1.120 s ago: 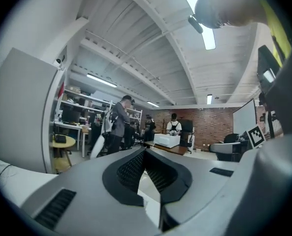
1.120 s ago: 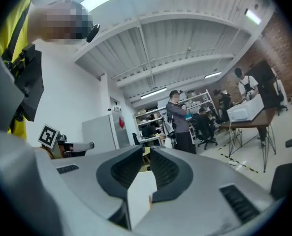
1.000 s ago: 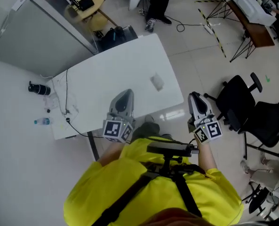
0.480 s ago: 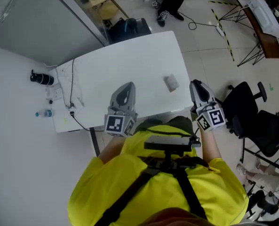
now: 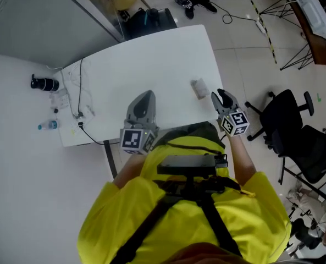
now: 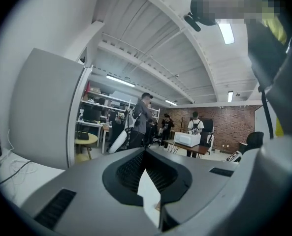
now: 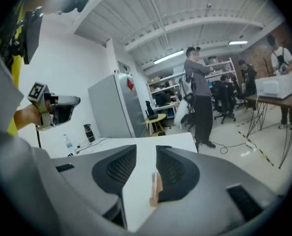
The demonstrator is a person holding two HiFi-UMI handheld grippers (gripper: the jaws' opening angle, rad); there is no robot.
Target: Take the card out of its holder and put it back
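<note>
A small pale card holder [image 5: 200, 88] with its card stands on the white table [image 5: 152, 65], near the right edge. In the right gripper view it shows edge-on as a thin wooden piece [image 7: 156, 188] low between the jaws, close to the right one. My right gripper [image 5: 221, 96] hovers at the table's right edge just short of the holder. Its jaws [image 7: 146, 149] are opening and no pad presses on the holder. My left gripper [image 5: 145, 96] hangs over the table's near side, shut [image 6: 145, 150] with nothing in it.
A black bottle [image 5: 43, 83], a small water bottle [image 5: 49, 125] and cables [image 5: 77, 100] lie on the left part of the table. A grey cabinet [image 5: 47, 15] stands behind it. A black office chair [image 5: 283, 114] is to the right. People stand far off in the room.
My right gripper has moved from beside the table in over its right edge, close to the card holder. The left gripper has stayed over the near side.
</note>
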